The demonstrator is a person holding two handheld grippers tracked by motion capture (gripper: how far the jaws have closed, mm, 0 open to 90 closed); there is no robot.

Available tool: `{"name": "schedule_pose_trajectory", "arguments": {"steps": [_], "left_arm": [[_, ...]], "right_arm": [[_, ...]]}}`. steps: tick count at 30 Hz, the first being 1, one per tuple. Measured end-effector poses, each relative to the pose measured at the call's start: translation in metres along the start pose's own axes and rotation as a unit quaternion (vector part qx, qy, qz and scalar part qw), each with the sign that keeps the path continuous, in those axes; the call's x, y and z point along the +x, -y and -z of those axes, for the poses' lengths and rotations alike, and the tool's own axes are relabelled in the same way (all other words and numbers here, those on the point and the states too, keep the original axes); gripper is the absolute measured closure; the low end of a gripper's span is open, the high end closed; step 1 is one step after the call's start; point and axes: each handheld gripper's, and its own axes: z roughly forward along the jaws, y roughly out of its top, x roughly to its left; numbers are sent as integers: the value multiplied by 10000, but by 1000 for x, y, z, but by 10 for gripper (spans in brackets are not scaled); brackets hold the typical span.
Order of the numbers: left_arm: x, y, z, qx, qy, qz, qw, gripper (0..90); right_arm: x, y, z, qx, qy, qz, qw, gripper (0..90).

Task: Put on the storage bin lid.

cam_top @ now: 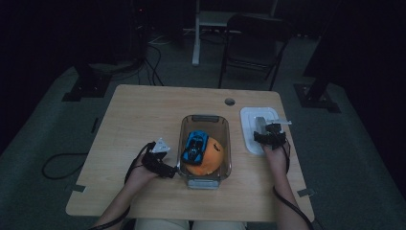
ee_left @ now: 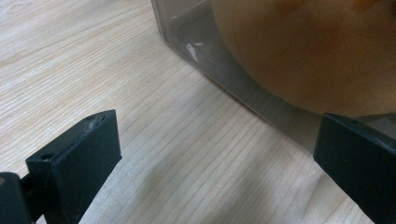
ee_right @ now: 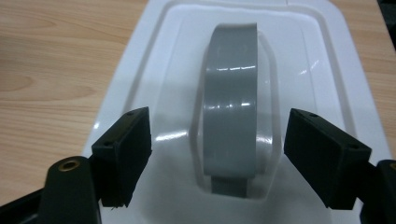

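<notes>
**Inspector A:** Starting at the left of the high view. The left tool (cam_top: 168, 171) rested on the surface (cam_top: 139, 115) at roughly eight o'clock from the clear bin (cam_top: 205, 148). In its own view its jaws stood wide apart with bare wood between them and the bin wall just ahead; it held nothing.

**Inspector B:** And the bin's contents?

**Inspector A:** An orange ball (cam_top: 210, 158) with a blue toy car (cam_top: 194, 145) lying on top of it, both inside. The bin had no cover on.

**Inspector B:** The cover?

**Inspector A:** The white lid (cam_top: 250, 129) lay flat on the surface at three o'clock from the bin, grey handle (ee_right: 232, 112) uppermost. The right tool (ee_right: 217, 156) was over it, jaws straddling the handle, one on either side, a clear gap at each pad. Nothing was gripped.

**Inspector B:** Step in hand, then?

**Inspector A:** In my judgement, taking up the lid. The next move called for closing squarely on the handle, then lifting level and carrying the lid towards nine o'clock over the bin, while the left tool steadied the wall.
</notes>
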Motion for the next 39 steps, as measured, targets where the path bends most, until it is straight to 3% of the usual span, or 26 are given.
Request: {"name": "schedule_pose_trajectory", "arguments": {"steps": [3,7,10,16,21,30,33,35,39], "left_arm": [[0,0,-1,7,-18,-21,10000,13],[0,-1,-1,23,-51,-29,10000,13],[-2,-2,-2,28,-41,-21,10000,13],[-7,-5,-5,35,11,-65,10000,13],[-10,-7,-6,60,5,-110,9999,13],[-14,-12,-7,39,-12,-162,9999,13],[-17,-14,-8,30,-6,-182,9998,13],[-18,-15,-8,13,3,-185,9998,13],[-20,-16,-11,-11,19,-176,9998,13]], "right_arm": [[-1,0,-5,69,2,-21,10000,305],[-6,-1,-3,36,-118,-199,9997,504],[-7,-2,-1,76,-123,-161,9998,651],[-5,1,6,25,-73,37,10000,671],[-2,3,25,-214,-174,115,9996,673],[12,-3,86,-773,-385,206,9961,674],[16,-4,99,-871,-408,202,9952,674],[23,-5,124,-1062,-538,175,9927,674],[32,-4,147,-1236,-682,238,9897,674]]}}
